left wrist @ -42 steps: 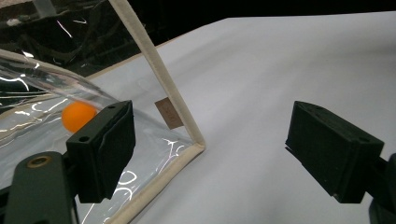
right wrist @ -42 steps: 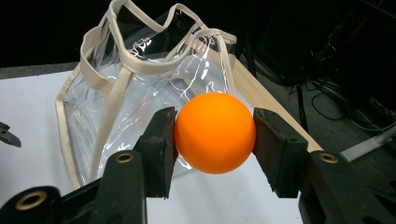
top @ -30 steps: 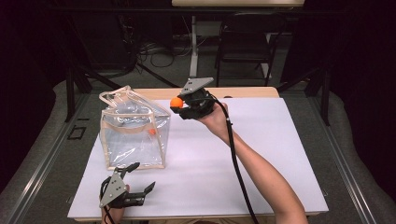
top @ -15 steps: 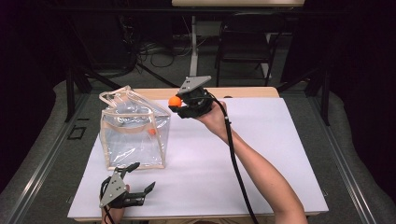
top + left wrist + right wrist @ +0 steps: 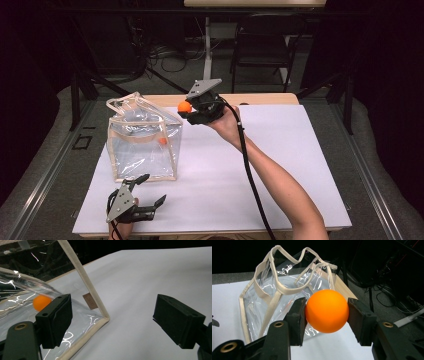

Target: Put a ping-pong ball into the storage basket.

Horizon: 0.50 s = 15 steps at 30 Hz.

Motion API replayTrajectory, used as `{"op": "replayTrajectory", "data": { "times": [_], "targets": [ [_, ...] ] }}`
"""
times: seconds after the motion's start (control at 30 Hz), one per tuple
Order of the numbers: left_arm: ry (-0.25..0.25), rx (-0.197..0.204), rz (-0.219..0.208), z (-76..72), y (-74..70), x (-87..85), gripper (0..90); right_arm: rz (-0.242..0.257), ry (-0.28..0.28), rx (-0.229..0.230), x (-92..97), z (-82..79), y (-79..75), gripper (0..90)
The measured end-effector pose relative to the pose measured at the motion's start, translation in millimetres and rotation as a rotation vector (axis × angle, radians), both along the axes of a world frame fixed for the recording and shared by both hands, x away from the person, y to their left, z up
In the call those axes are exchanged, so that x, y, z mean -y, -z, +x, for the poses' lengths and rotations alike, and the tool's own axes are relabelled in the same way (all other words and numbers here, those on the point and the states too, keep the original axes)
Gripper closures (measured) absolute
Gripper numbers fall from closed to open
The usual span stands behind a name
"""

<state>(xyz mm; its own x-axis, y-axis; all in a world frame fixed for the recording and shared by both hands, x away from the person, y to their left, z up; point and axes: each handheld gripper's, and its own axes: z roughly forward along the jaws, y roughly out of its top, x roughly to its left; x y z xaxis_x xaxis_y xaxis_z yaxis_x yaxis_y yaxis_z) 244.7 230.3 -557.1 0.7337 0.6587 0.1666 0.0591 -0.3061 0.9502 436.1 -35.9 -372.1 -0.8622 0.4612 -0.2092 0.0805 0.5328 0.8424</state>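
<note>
Both jaws of the right gripper point(image 5: 327, 315) press on an orange ball point(image 5: 327, 311), one pad on each side of it, so the ball is clamped between them. Compared with the earlier frames, almost nothing differs: the right gripper with its ball hangs at the same spot above the far part of the table, and the left gripper lies at the same near-left place. The grip on the ball looks the same as before, neither tighter nor looser.

From the high view, the right gripper point(image 5: 186, 111) is raised over the far middle of the white table point(image 5: 280, 165), just right of the clear bag point(image 5: 144, 140) and level with its top edge. The ball point(image 5: 184, 106) sits at the gripper's tip, pointing toward the bag's open mouth and looped handles. It is beside the bag, not inside it.

Jaws of the left gripper point(image 5: 141, 192) stand wide apart with nothing between them. It rests low at the near left of the table, just in front of the bag's near wall. Its own camera shows the bag's cloth-trimmed corner point(image 5: 93, 296) just past the left pad, not touching it.

A second orange ball point(image 5: 41, 302) lies inside the bag, seen through the clear wall; in the high view it shows near the bag's right side point(image 5: 162, 141).
</note>
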Motion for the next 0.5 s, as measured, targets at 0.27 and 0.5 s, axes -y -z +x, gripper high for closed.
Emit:
{"op": "replayTrajectory", "data": {
  "times": [0.27, 0.5],
  "targets": [
    [-0.001, 0.0, -0.001, 0.0, 0.0, -0.1, 15.7, 0.007, -0.005, 0.004, -4.1, 0.3, -2.4, 50.8],
    [-0.002, -0.001, -0.004, -0.1, 0.1, 0.0, 15.7, 0.001, -0.007, 0.009, -7.7, 0.6, -4.8, 50.8]
  ]
}}
